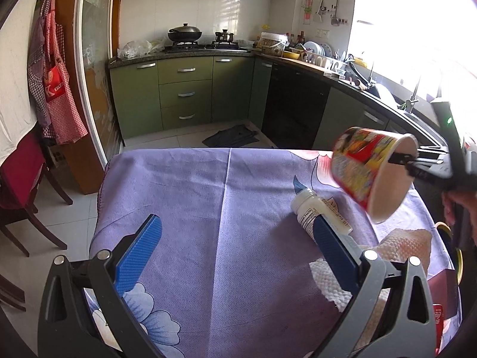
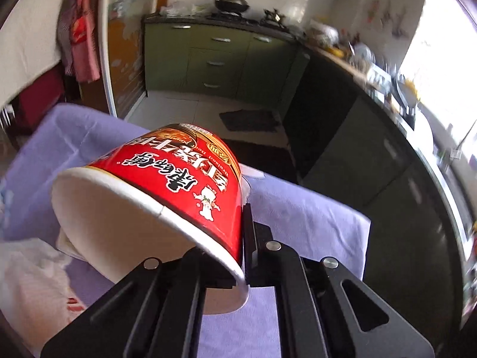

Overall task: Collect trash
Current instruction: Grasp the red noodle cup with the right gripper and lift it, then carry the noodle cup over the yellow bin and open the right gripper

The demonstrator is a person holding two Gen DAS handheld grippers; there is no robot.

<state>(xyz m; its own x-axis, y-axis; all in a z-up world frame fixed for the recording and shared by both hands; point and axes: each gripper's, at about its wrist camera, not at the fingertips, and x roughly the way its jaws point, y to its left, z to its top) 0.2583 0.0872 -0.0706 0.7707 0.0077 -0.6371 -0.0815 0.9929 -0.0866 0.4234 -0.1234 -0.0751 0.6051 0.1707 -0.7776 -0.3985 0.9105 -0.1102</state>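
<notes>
My right gripper is shut on the rim wall of a red instant-noodle cup, holding it tilted in the air above the purple tablecloth. The cup and the right gripper also show at the right of the left wrist view. My left gripper is open and empty, low over the cloth. A white bottle lies on its side by my left gripper's right fingertip. Crumpled paper towels lie at the right.
A red can sits at the table's right edge. A white plastic bag lies at lower left in the right wrist view. A red chair stands left of the table. Green kitchen cabinets and a counter lie beyond.
</notes>
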